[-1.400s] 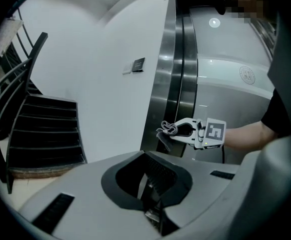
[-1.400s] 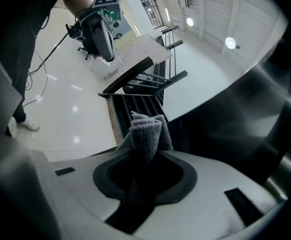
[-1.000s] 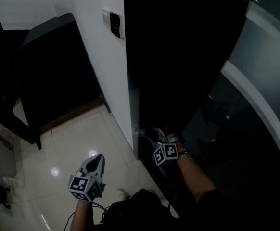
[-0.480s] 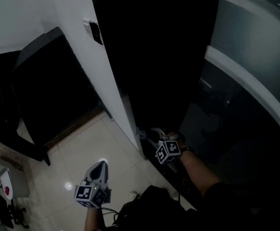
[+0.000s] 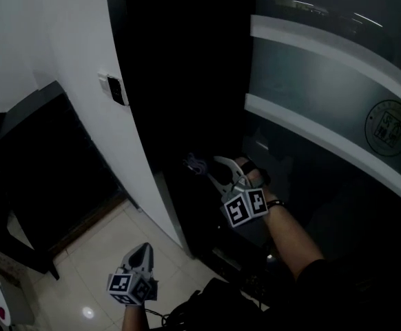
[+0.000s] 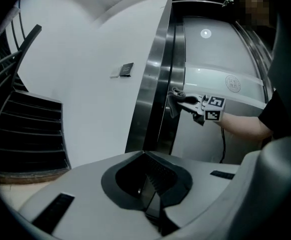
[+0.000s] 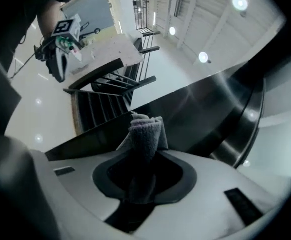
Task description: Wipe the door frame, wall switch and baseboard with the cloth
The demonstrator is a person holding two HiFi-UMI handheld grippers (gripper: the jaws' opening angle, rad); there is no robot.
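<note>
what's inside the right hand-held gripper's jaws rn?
A folded grey cloth, pinched in the right hand-held gripper, its free end sticking out toward the dark door frame. The cloth's lower part sits in the shadowed recess, so how deep it goes can't be seen.

Left gripper [image 6: 152, 196] jaws pressed together, nothing between. Ahead: white wall [image 6: 85, 84] with the wall switch [image 6: 127, 69], then the steel door frame [image 6: 155, 84]. Right gripper [image 6: 179, 95] holds a dark cloth [image 6: 174, 105] against the frame edge. Staircase [image 6: 28, 129] at left.
</note>
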